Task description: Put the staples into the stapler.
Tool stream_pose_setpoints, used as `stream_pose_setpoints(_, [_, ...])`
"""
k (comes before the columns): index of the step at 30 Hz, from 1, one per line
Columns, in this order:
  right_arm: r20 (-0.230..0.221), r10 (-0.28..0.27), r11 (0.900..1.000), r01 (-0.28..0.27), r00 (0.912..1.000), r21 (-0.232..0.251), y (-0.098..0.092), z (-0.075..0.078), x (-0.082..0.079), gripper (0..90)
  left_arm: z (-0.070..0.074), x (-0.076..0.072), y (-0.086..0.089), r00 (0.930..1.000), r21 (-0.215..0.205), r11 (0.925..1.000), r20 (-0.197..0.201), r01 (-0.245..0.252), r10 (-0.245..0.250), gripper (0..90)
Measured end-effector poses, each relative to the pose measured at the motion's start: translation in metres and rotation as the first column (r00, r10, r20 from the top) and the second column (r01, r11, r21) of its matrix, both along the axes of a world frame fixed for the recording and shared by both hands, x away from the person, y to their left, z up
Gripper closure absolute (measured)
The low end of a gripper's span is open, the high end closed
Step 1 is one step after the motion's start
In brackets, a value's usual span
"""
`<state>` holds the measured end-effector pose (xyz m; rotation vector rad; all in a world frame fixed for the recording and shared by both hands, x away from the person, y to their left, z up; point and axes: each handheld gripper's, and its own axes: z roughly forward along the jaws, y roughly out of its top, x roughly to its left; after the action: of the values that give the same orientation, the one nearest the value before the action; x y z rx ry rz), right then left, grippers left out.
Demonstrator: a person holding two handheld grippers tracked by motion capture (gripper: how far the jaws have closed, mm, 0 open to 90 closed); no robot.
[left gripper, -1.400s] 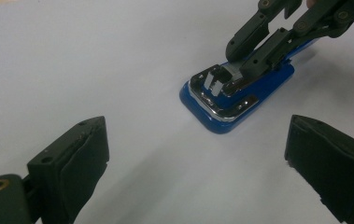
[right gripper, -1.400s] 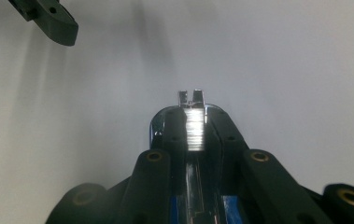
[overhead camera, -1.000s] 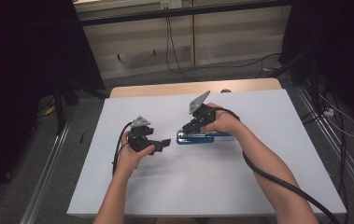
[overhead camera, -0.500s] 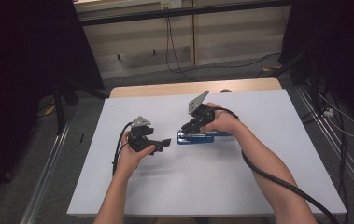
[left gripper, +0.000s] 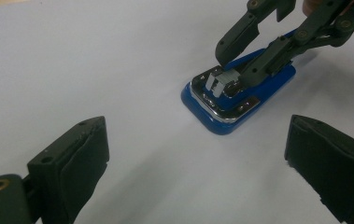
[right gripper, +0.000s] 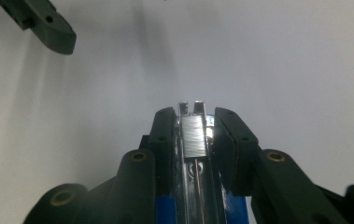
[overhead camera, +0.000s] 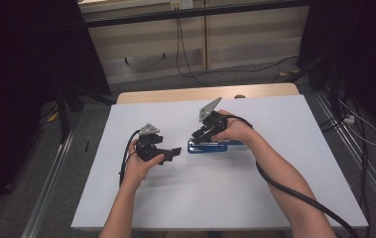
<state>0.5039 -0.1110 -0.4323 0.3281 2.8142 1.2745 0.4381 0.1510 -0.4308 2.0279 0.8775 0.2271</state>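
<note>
While the white table fronts dark curtains, the right hand-held gripper narrowly straddles the stapler, loosening.

Stapler base hidden between fingers.

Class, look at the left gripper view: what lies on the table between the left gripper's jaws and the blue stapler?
Nothing: bare white table separates the left gripper from the blue stapler, as the left gripper view shows.

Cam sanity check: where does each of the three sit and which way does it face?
High view: above the person's side, looking forward and down at the white table; both forearms, left gripper, right gripper.
Left gripper view: rides the left gripper, faces the blue stapler between its open jaws.
Right gripper view: looks along its jaws flanking the staple strip.
Shared: all three show the stapler.
</note>
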Motion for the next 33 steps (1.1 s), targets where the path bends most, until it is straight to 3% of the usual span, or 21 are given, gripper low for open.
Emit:
stream_pose_setpoints(8, [0.004,-0.083,0.996,0.082,0.9966,0.028,-0.017,0.003,-0.011,51.2,-0.002,0.001,-0.002,1.0,-0.01,0.9999,-0.003,-0.004,0.004,6.6])
stream_pose_setpoints(10, [0.005,-0.12,0.992,0.12,0.9927,0.046,-0.023,0.004,-0.016,43.9,-0.002,0.001,-0.002,1.0,-0.002,1.0,-0.006,-0.002,0.002,6.6])
stream_pose_setpoints(21, [0.059,-0.221,0.975,0.22,0.9735,0.029,-0.049,0.008,-0.036,27.6,-0.002,0.0,-0.004,1.0,0.001,1.0,-0.004,0.004,-0.004,6.6])
stream_pose_setpoints(24, [0.064,-0.261,0.965,0.26,0.9631,0.032,-0.056,0.009,-0.042,24.1,-0.002,0.0,-0.005,1.0,0.0,1.0,-0.005,0.005,-0.005,6.6])
stream_pose_setpoints(27, [0.074,-0.316,0.949,0.315,0.946,0.023,-0.064,0.01,-0.047,21.1,-0.003,0.0,-0.006,1.0,0.007,1.0,-0.006,0.007,-0.007,6.6])
stream_pose_setpoints(33, [0.12,-0.352,0.936,0.352,0.9282,0.021,-0.079,0.011,-0.062,19.5,-0.003,0.0,-0.008,1.0,-0.003,1.0,-0.005,0.008,-0.008,6.6])
